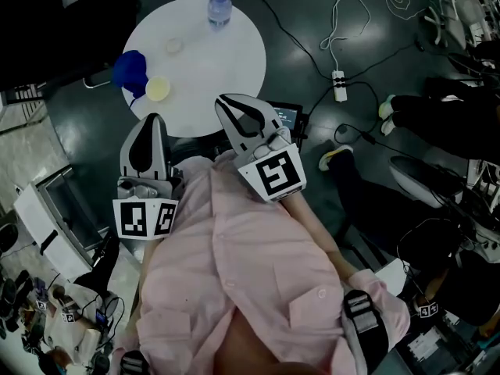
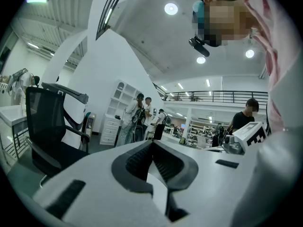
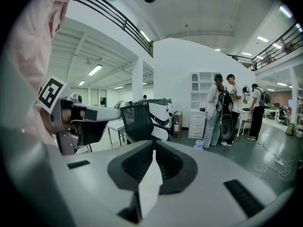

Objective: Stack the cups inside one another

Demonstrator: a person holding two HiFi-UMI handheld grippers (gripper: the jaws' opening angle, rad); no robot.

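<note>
On a round white table (image 1: pixel 223 65) stand a blue cup (image 1: pixel 129 70), a pale yellow cup (image 1: pixel 158 89) beside it, and a small clear cup (image 1: pixel 173 46) farther back. My left gripper (image 1: pixel 152 119) and right gripper (image 1: pixel 224 100) are held close to my chest at the table's near edge, apart from all the cups. Both are shut with nothing between the jaws. The gripper views look out level over the room: the left gripper (image 2: pixel 152 144) and the right gripper (image 3: pixel 154 144) show their jaws meeting at the tips, and no cup is in sight there.
A water bottle (image 1: pixel 219 8) stands at the table's far edge. A power strip (image 1: pixel 339 85) and cables lie on the dark floor to the right, near a seated person's shoes (image 1: pixel 336 158). A black office chair (image 3: pixel 137 122) and standing people (image 3: pixel 227 109) are farther off.
</note>
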